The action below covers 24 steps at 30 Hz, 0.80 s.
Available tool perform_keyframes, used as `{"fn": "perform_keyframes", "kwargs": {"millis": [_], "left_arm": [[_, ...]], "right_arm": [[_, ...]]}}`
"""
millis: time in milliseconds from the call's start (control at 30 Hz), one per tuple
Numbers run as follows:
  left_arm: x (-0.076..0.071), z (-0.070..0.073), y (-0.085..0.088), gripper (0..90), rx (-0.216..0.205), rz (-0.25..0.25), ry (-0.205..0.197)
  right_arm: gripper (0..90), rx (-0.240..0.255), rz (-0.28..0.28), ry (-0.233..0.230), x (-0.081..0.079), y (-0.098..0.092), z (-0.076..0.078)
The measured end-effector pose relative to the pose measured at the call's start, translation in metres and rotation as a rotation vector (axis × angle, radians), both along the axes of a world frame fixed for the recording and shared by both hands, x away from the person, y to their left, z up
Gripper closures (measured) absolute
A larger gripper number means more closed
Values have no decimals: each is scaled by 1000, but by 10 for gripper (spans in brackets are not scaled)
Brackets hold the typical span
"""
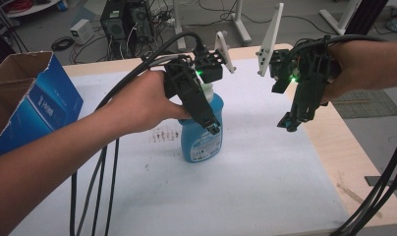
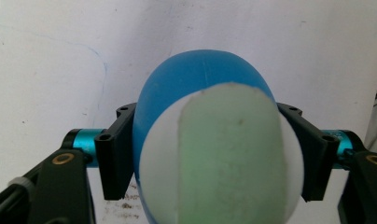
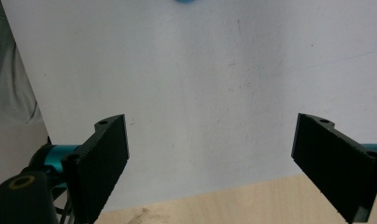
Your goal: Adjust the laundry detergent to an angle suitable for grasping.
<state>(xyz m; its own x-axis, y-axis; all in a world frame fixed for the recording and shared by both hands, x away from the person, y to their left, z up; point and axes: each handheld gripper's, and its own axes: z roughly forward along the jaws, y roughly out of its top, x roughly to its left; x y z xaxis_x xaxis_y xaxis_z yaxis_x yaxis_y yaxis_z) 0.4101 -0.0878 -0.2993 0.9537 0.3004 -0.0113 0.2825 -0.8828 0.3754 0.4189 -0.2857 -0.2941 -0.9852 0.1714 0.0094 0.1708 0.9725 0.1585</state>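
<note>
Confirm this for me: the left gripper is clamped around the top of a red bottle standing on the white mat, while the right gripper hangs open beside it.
Not quite: the bottle is blue, not red, as the high view shows. The rest holds: the left gripper is clamped around its top on the white mat, and the right gripper hangs open beside it.
</note>
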Motion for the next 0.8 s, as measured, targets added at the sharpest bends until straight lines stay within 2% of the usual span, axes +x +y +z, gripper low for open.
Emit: {"fn": "perform_keyframes", "kwargs": {"millis": [433,800], "left_arm": [[0,-1,1,365,1,1,-8],[1,-1,1,368,-4,3,-5]], "right_arm": [[105,0,-5,2,0,1,0],[105,-6,3,0,1,2,-1]]}}
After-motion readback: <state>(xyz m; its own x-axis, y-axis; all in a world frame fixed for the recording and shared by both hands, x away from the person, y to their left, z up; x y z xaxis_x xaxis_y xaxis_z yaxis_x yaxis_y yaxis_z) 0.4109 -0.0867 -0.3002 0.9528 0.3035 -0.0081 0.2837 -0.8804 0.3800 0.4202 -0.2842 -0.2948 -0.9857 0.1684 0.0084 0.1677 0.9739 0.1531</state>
